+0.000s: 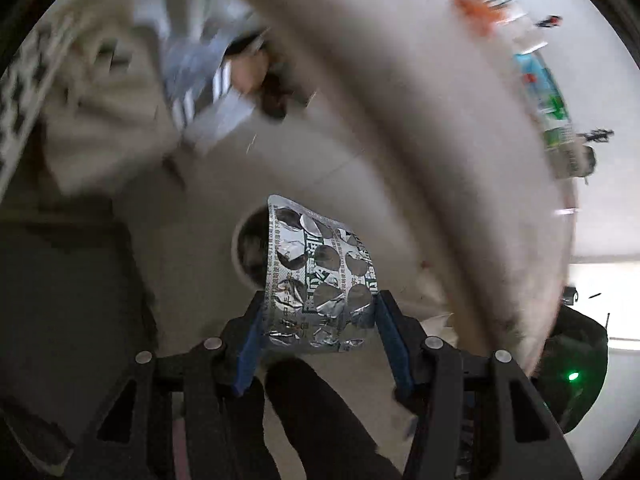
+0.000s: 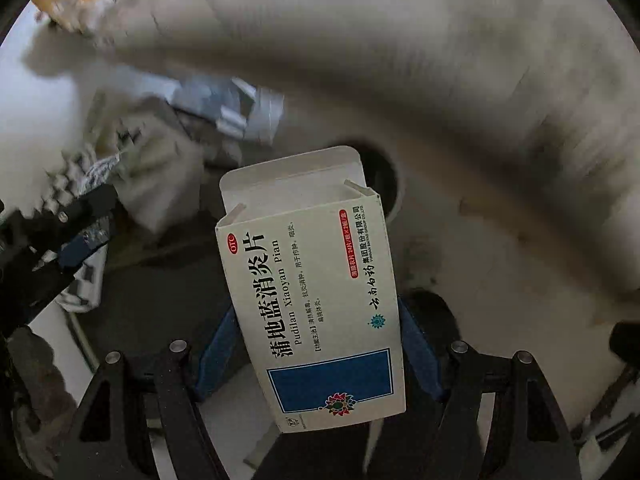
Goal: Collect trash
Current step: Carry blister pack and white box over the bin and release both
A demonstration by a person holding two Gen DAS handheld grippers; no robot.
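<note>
My left gripper is shut on a used silver foil blister pack, which sticks out forward between the blue pads. My right gripper is shut on an open white medicine box with a blue panel and Chinese print, its top flap standing open. Both hold their items above a large white bin with a round dark hole in its inner wall. The left gripper also shows in the right wrist view, at the left edge.
The surroundings are blurred by motion. Crumpled paper and packaging lie inside the bin. A green and white carton and orange items are at the far right. A dark device with a green light sits lower right.
</note>
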